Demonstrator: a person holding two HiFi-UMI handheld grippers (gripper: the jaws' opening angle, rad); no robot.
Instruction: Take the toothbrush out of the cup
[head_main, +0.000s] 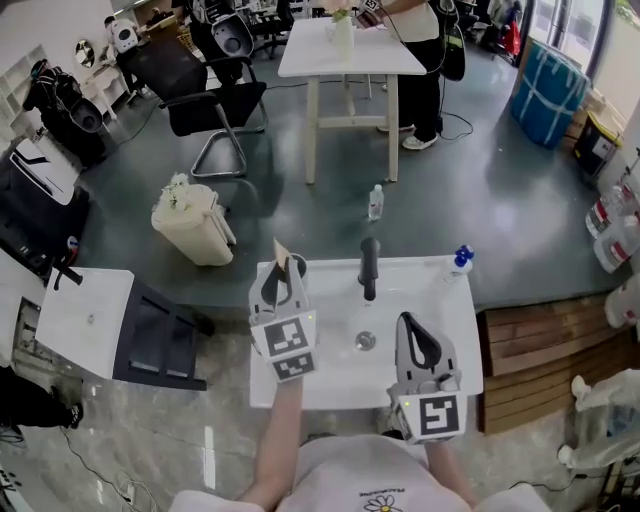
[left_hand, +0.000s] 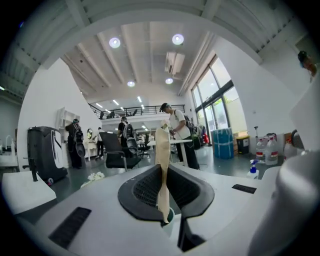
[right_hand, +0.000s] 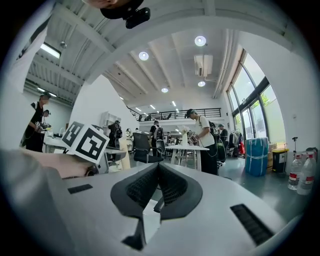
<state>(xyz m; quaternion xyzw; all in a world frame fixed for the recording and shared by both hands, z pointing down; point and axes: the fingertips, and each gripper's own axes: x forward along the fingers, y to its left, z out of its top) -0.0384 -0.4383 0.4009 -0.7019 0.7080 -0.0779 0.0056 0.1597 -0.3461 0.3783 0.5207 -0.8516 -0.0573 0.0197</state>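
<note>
My left gripper (head_main: 283, 278) is shut on a tan, flat-handled toothbrush (head_main: 280, 254) over the left side of the white sink (head_main: 440, 300). In the left gripper view the toothbrush (left_hand: 161, 150) stands upright, pinched between the black pads, and its lower end hangs just above a small cup with a green rim (left_hand: 170, 216). The head view hides the cup under that gripper. My right gripper (head_main: 412, 328) hovers over the sink's front right, shut, with nothing between its pads (right_hand: 145, 185).
A black faucet (head_main: 369, 265) rises at the sink's back, above the drain (head_main: 366, 341). A blue-capped spray bottle (head_main: 458, 262) stands at the back right corner. On the floor beyond are a cream bin (head_main: 195, 225), a water bottle (head_main: 375, 203) and a white table (head_main: 345, 50).
</note>
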